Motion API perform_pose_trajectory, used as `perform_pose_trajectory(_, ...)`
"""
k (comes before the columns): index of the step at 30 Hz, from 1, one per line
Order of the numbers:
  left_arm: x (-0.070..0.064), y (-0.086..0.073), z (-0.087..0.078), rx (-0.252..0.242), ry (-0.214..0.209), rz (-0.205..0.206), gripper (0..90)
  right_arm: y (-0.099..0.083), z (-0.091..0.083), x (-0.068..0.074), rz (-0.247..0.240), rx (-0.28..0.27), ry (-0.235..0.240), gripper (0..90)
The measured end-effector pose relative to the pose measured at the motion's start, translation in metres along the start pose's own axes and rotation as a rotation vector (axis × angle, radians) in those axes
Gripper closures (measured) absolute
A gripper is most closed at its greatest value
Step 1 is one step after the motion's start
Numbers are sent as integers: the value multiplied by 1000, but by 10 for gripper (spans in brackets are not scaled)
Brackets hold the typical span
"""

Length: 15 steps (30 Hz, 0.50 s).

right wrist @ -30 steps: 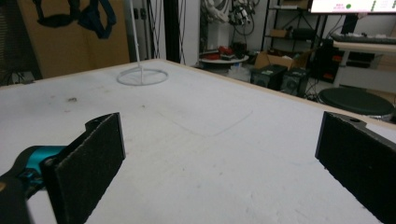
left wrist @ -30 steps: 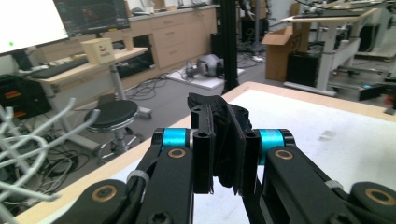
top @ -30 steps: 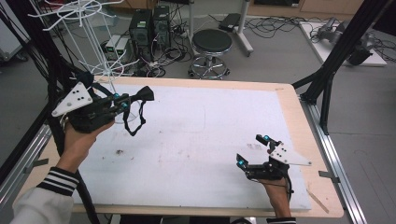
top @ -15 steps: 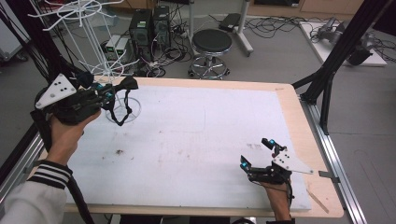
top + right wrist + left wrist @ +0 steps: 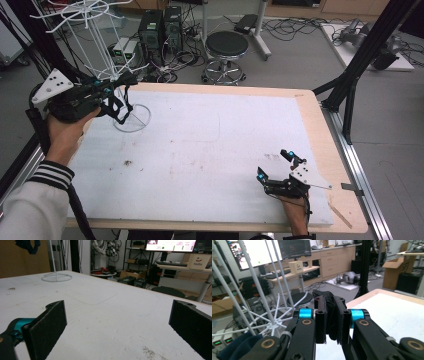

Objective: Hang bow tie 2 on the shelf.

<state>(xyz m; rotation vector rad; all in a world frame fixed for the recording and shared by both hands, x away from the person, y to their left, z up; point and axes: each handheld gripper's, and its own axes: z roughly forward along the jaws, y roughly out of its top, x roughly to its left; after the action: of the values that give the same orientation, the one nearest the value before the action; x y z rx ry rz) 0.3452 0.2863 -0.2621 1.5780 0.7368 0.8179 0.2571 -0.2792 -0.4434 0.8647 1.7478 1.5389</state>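
1. Left gripper [image 5: 117, 87]: I see it raised at the table's far left corner, just beside the white wire rack [image 5: 95, 45]. The left hand [image 5: 65, 131] grips the body from below, with the forearm running up from the bottom left edge and a striped cuff at the wrist. The grey three-cornered plate sits on top and faces up and left.

2. Left gripper state: in the left gripper view I read the jaws as drawn in on a black strap item [image 5: 332, 315], which is pinched between the pads and bunches out above them. In the high view the same item hangs as black loops below the jaw tips, over the rack's round base ring [image 5: 132, 119]. The thin white spokes of the rack stand just to the left of the jaws in the left gripper view.

3. Right gripper [image 5: 274, 165]: I see it low at the near right part of the white table [image 5: 210, 145], held from behind by the right hand [image 5: 295, 207], and pointing up and left across the surface.

4. Right gripper state: in the right gripper view the two black pads [image 5: 47, 327] stand wide apart with bare tabletop between them. Nothing is held.

5. The two grippers are well apart.
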Motion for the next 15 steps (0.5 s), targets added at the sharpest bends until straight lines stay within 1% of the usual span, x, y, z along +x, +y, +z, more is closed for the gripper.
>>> perform_pose_trajectory(2, 1, 0, 2, 5, 2, 3, 808, 0, 1, 0, -5, -1, -3, 7)
perform_pose_trajectory(7, 5, -2, 6, 17, 13, 3, 808, -8, 2, -2, 19, 13, -8, 7)
perform_pose_trajectory(9, 7, -4, 7, 19, 16, 7, 808, -7, 1, -2, 29, 0, -10, 7)
perform_pose_trajectory(10, 8, -4, 8, 23, 19, 8, 808, -8, 1, -3, 21, -4, -14, 7)
perform_pose_trajectory(11, 9, -4, 8, 26, 22, 12, 808, -8, 1, -2, 34, 5, -12, 7)
perform_pose_trajectory(12, 10, -5, 9, 29, 24, 16, 808, -8, 1, -3, 27, -4, -16, 7)
perform_pose_trajectory(14, 11, -5, 10, 31, 32, 20, 808, -8, 0, -3, 36, 0, -16, 7)
perform_pose_trajectory(15, 12, -5, 11, 34, 30, 30, 808, -8, 0, -3, 36, -4, -16, 7)
